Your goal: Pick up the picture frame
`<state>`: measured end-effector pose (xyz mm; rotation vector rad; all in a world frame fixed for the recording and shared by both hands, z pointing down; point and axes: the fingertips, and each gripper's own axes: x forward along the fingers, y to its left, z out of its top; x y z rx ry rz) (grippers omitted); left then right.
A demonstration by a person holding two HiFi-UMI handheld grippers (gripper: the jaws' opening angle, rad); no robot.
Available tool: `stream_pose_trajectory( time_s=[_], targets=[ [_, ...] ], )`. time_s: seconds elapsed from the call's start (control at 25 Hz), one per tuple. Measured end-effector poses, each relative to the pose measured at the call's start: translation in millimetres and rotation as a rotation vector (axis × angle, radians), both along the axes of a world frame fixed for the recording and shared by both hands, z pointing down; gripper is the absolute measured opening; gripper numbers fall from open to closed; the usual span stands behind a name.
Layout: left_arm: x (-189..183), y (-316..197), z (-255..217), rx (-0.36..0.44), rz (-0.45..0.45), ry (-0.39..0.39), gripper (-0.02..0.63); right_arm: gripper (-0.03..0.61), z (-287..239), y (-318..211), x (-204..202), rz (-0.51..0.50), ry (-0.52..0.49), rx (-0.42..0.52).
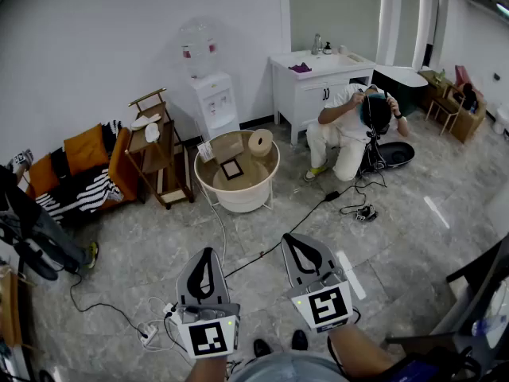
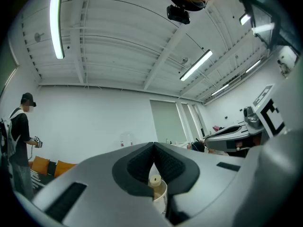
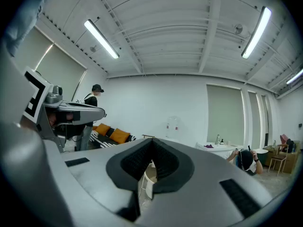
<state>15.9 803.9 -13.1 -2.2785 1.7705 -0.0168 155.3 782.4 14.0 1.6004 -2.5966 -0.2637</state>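
Note:
The picture frame [image 1: 231,168], small and dark with a pale centre, lies in a round cream tub [image 1: 238,197] on the floor a few steps ahead. My left gripper [image 1: 207,253] and right gripper [image 1: 297,239] are held side by side well short of it, both shut with nothing between their pads. In the left gripper view the jaw tips meet at my left gripper [image 2: 154,146], and the tub [image 2: 160,195] shows below them. The right gripper view has my right gripper [image 3: 152,142] closed the same way above the tub [image 3: 149,182]. The frame is hidden in both gripper views.
A cardboard box [image 1: 227,146] and a pale roll [image 1: 260,142] share the tub. Behind it stand a water dispenser [image 1: 215,98], a wooden rack [image 1: 159,150] and a white cabinet [image 1: 318,86]. A person [image 1: 350,130] crouches at the right. Cables [image 1: 262,251] cross the floor.

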Motion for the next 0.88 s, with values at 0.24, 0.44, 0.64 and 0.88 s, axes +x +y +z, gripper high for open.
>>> stream_pose_trajectory(
  time_s=[0.24,0.44,0.64,0.88],
  targets=[
    [23.0,-4.7,1.0,-0.003,-0.004,-0.008,0.014,0.011,5.2,-4.9,25.1,0.002,-0.002,-0.004],
    [46.1,-8.7,5.3,-0.016,-0.017,-0.025,0.015,0.011,8.6,-11.2,54.4,0.003,-0.028,-0.011],
    [65.7,-10.9,17.1,-0.034,-0.046,-0.036,0.015,0.012,19.3,-22.0,93.0,0.028,-0.078,-0.039],
    [61.8,-26.9,37.0,-0.081,-0.095,-0.048,0.015,0.014,50.1,-47.6,105.6,0.017,-0.068,-0.123]
  ],
)
